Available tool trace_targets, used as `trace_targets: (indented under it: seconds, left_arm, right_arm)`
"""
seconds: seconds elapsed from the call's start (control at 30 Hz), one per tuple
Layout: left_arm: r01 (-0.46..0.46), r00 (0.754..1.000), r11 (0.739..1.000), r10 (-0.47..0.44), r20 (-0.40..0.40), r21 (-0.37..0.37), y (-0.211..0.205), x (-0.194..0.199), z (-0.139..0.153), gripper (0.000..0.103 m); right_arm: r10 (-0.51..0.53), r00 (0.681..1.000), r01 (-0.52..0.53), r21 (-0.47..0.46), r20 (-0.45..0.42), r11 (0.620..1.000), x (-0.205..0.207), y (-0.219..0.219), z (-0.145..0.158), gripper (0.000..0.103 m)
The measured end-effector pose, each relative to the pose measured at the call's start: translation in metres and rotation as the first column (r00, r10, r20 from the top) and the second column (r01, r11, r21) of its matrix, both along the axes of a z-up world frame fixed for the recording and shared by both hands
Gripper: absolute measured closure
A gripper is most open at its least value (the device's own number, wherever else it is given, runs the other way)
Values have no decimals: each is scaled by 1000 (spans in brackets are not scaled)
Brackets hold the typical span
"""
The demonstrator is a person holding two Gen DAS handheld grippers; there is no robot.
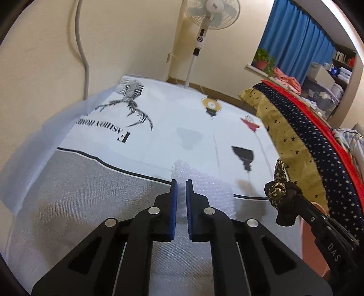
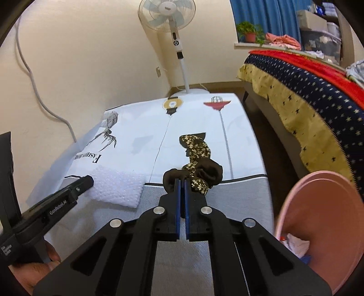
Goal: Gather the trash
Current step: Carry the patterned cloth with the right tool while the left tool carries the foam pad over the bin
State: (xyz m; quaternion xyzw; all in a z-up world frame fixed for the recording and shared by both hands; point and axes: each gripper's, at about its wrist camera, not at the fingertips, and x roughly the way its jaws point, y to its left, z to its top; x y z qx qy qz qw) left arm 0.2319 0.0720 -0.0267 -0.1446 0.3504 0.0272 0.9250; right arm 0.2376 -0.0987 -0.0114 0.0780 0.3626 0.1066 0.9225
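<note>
A crumpled sheet of white bubble wrap (image 1: 200,189), pimpled and translucent, is pinched at its near edge between the blue ribbed pads of the left hand-held gripper (image 1: 181,189), which is clenched on it; its far part seems to rest on the bench (image 1: 91,182). Just to its right, a soft brown scrunchie (image 2: 193,168) of gathered fabric with a pale floral tail is grasped in the narrow gap of the right hand-held gripper (image 2: 182,184), held above the bench surface. The bench carries a smooth white printed cloth (image 2: 141,127) with lamp motifs and lettering, bordered by grey woven texture. At the right edge stands a round pink plastic bin (image 2: 323,205) containing scraps. Beyond, a white pedestal fan (image 2: 168,18) stands by the cream wall, and a star-patterned bedspread (image 2: 307,95) drapes the bed.
</note>
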Motion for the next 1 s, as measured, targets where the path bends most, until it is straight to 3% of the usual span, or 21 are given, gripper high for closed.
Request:
trace_targets:
  seconds: [0.5, 1.0]
  left_arm:
    - [75, 992, 997, -78, 99, 31, -32, -72, 49, 96]
    - [127, 979, 989, -137, 152, 76, -58, -132, 74, 96]
  right_arm:
    - [-7, 996, 12, -51, 92, 999, -90, -37, 54, 100]
    - [-33, 985, 40, -42, 169, 998, -155, -71, 91, 100]
